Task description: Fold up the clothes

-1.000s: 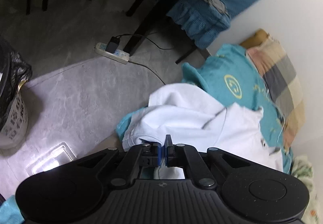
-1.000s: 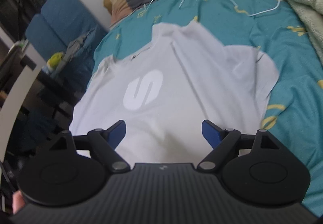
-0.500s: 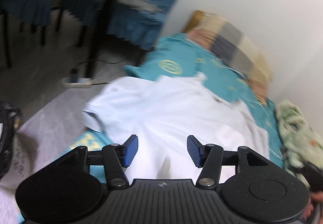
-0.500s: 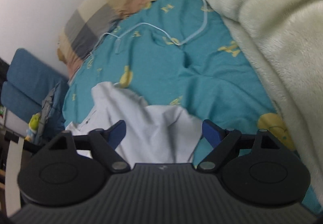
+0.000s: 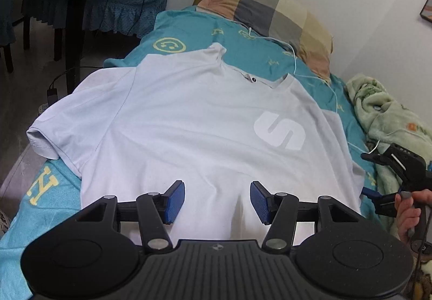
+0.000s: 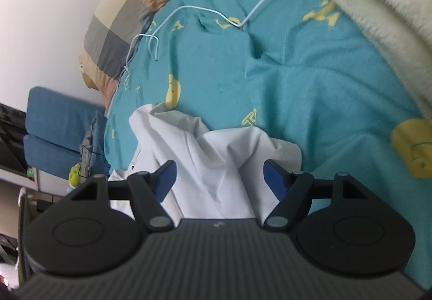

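Left gripper [image 5: 217, 201]: mine, jaws apart, empty, poised over the hem end of the shirt [image 5: 189, 121].
Shirt: white, spread face up on the bed [image 5: 172, 27]; long axis runs straight ahead from hem to collar [image 5: 252, 78], toward the pillow [image 5: 270, 10]. Left sleeve [image 5: 70, 116] hangs over the bed edge.
Right gripper [image 6: 220, 182]: mine, jaws apart, empty, at the shirt's right edge, bunched right sleeve [image 6: 216, 154] between and just ahead of the jaws. I judge this arm nearer for a sleeve fold.
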The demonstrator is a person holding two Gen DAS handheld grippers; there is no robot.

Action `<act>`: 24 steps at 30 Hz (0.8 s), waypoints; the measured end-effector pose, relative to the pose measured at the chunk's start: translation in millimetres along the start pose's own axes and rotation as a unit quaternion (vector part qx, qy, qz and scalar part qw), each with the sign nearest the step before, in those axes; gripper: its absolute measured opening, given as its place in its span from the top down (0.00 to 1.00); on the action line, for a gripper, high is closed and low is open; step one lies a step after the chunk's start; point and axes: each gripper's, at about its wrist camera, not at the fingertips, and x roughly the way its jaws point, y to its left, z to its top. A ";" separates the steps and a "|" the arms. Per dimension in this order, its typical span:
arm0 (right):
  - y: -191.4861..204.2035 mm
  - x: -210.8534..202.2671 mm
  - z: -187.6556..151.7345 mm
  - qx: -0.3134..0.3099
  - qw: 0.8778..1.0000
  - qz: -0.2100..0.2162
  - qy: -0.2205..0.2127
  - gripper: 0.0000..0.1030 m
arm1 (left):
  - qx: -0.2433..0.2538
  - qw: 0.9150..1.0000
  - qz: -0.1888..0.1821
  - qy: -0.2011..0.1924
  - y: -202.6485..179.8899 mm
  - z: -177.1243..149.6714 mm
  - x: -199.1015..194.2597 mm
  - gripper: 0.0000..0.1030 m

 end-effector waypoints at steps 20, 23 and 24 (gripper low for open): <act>124.1 14.0 -108.0 -0.337 0.941 0.029 0.013 0.95 | -0.045 0.999 -0.015 0.000 22.6 5.3 -0.9 0.45; 122.4 31.1 -139.0 -0.374 0.926 0.001 0.050 0.95 | -0.052 0.999 -0.012 -0.001 25.0 5.5 -1.2 0.45; 118.2 35.5 -142.6 -0.376 0.925 -0.006 0.056 0.95 | -0.053 0.999 -0.011 -0.001 25.3 5.4 -0.7 0.45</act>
